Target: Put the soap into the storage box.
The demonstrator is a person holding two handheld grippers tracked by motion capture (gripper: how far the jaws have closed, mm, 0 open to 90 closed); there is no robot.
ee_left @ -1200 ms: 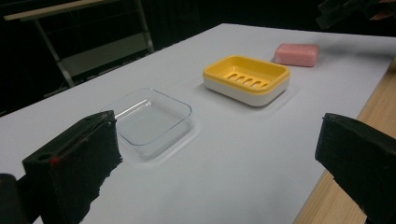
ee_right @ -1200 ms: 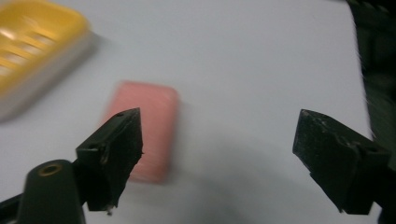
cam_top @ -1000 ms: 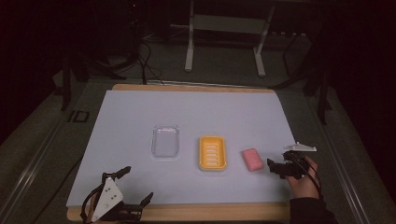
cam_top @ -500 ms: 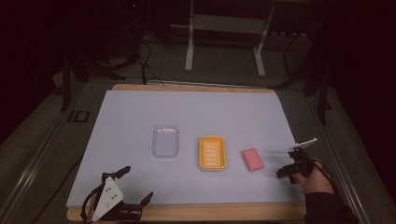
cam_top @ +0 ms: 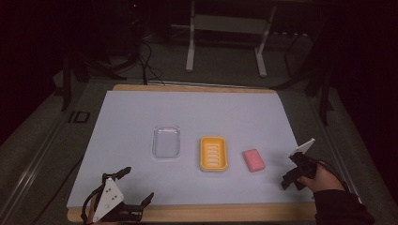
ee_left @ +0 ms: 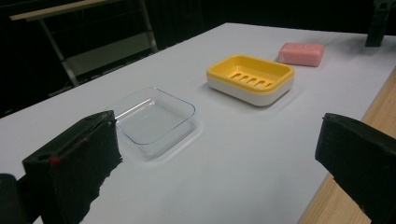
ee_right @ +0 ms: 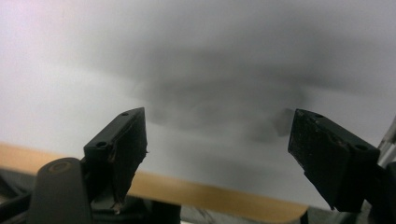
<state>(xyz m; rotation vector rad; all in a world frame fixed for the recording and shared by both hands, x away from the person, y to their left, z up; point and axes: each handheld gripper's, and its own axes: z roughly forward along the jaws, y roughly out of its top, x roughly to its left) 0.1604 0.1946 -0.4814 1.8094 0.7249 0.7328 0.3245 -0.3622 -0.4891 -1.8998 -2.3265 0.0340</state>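
White paper covers the table [cam_top: 141, 112]. Ahead of the spread-open, empty left gripper [cam_top: 123, 196] sit a clear lid [cam_top: 166, 141], a yellow soap dish [cam_top: 213, 153] and pink soap [cam_top: 253, 160]. Beyond the soap hangs the right gripper [cam_top: 292, 174], spread open, empty. Nothing looks started.

My table [cam_top: 141, 112] wears a pale, plain white cover with a tan wooden edge showing at the near side. On it sit a clear, colourless tray [cam_top: 166, 141], a yellow soap dish [cam_top: 213, 153] with a white base and a row of slots, and a pink soap bar [cam_top: 253, 160]. My tongs' jaws are black, with a light grey plate [cam_top: 107, 198] on the left one.
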